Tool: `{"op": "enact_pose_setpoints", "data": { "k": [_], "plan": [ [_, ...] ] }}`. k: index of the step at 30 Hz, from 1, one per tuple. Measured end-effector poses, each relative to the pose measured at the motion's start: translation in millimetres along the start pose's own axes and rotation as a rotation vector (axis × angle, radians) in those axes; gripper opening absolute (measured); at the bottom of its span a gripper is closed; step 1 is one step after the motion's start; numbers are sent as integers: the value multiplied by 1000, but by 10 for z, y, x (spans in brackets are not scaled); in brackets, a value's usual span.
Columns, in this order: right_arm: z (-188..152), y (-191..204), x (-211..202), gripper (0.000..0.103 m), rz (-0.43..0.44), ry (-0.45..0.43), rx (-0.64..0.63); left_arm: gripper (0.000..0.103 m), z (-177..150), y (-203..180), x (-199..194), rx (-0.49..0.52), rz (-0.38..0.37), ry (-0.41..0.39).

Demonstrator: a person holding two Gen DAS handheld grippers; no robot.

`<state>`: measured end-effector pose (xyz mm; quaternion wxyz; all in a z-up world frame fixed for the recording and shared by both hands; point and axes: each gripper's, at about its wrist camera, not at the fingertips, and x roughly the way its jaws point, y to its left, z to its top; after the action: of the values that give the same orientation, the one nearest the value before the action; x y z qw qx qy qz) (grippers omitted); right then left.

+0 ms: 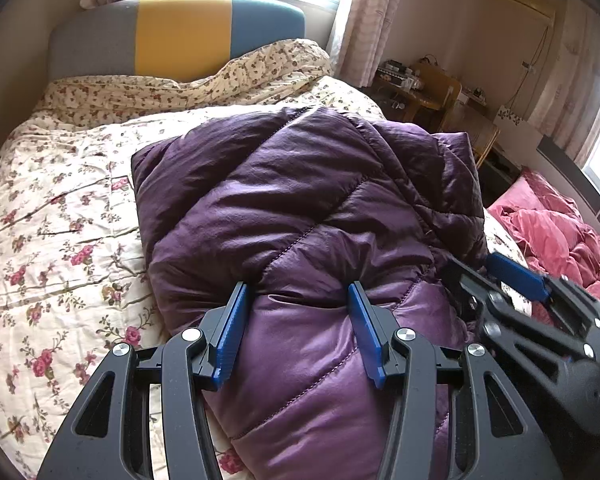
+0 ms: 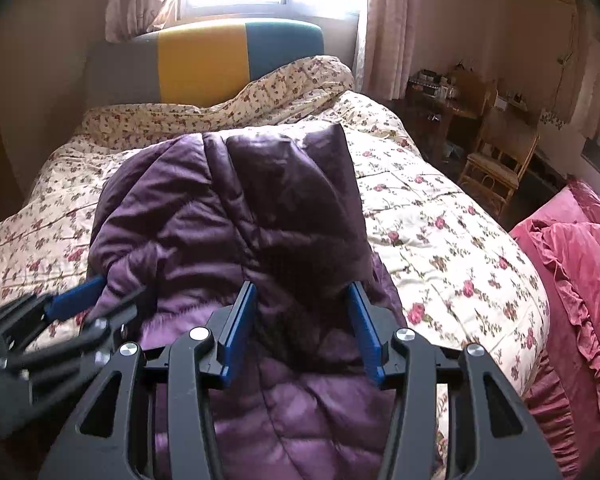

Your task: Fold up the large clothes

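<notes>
A purple quilted down jacket (image 1: 300, 184) lies folded into a thick bundle on the floral bedspread (image 1: 60, 220). My left gripper (image 1: 296, 290) is shut on the near end of the bundle, and the fabric bulges and creases between its blue pads. My right gripper (image 2: 301, 288) stands over the jacket (image 2: 228, 216) at its near right side. Its jaws are part way apart, with puffy fabric between them, and the pads do not clearly pinch it. Each gripper shows blurred in the other's view: the right gripper (image 1: 488, 276) and the left gripper (image 2: 104, 300).
A grey, yellow and teal headboard (image 1: 180, 36) stands under a bright window. A rumpled floral quilt (image 1: 220, 80) lies at the head of the bed. A pink ruffled cover (image 2: 580, 272) lies to the right. A wooden desk and wicker chair (image 2: 496, 168) stand along the right wall.
</notes>
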<state>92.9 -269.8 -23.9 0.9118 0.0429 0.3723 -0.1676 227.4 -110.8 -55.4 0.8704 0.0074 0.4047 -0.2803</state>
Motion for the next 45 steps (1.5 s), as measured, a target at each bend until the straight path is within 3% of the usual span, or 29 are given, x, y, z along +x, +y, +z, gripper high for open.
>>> {"op": "enact_pose_setpoints", "data": {
  "k": [6,13,19,23,30,41,45],
  "plan": [
    [237,16,222,49,-7,7,26,50,-8,-45,0,14,4,-5],
    [234,-88,519,51,-25,50,45,50,30,-55,0,16,-13,-1],
    [112,-193,743,51,-23,77,57,50,241,146,6,-131,-15,-8],
    [23,-213,817,51,-17,71,58,50,391,206,187,-181,44,18],
    [-98,-300,959,51,22,60,89,51,266,76,533,-111,145,10],
    [11,-284,903,53,32,81,85,52,207,141,622,-77,155,12],
    [152,-312,795,66,56,80,105,54,270,191,553,-89,141,19]
  ]
}}
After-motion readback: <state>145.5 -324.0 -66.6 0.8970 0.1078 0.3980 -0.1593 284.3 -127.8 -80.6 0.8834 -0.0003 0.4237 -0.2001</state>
